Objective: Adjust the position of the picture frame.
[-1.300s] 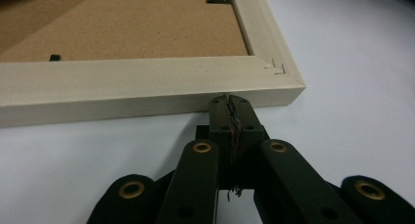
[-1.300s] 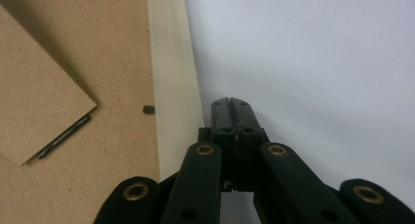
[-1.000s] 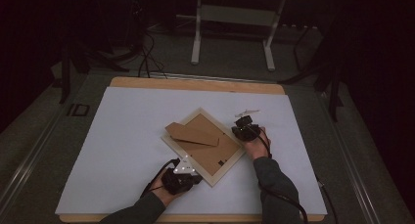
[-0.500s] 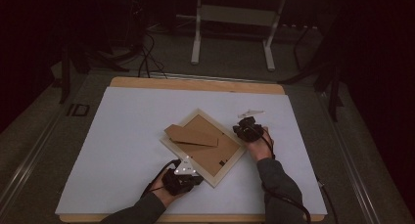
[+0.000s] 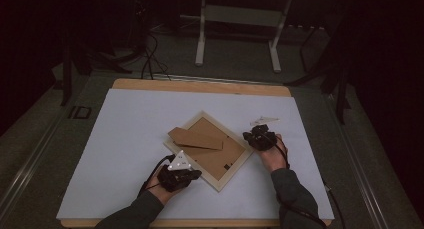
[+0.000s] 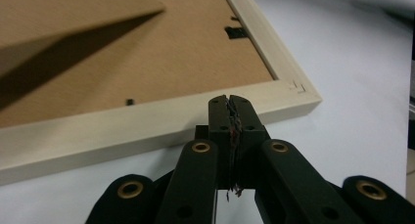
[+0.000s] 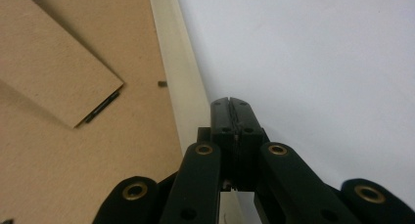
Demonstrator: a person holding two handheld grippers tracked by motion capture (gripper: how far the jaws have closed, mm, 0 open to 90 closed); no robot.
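Currently the pale wooden picture frame (image 5: pixel 210 148) lies face down, brown backing board and folded stand uppermost, on the white table sheet (image 5: pixel 125 139) nearer its front edge. Left gripper (image 6: pixel 229 102) and right gripper (image 7: pixel 230 104), jaws pressed together on nothing, sit at opposite rims; a one-sided push could probably spin or slide it.

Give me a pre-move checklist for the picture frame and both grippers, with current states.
1. Frame lying face down, flat on the white sheet: ok.
2. Cardboard stand lifted off the backing: ok, it casts a shadow in the left gripper view.
3. Left hand-held gripper shut, empty, tips at the frame's edge: ok.
4. Right hand-held gripper shut, empty, beside the frame's rail: ok.
5. Tips actually touching the wood: cannot tell.
6. Backing clip turned free: cannot tell.
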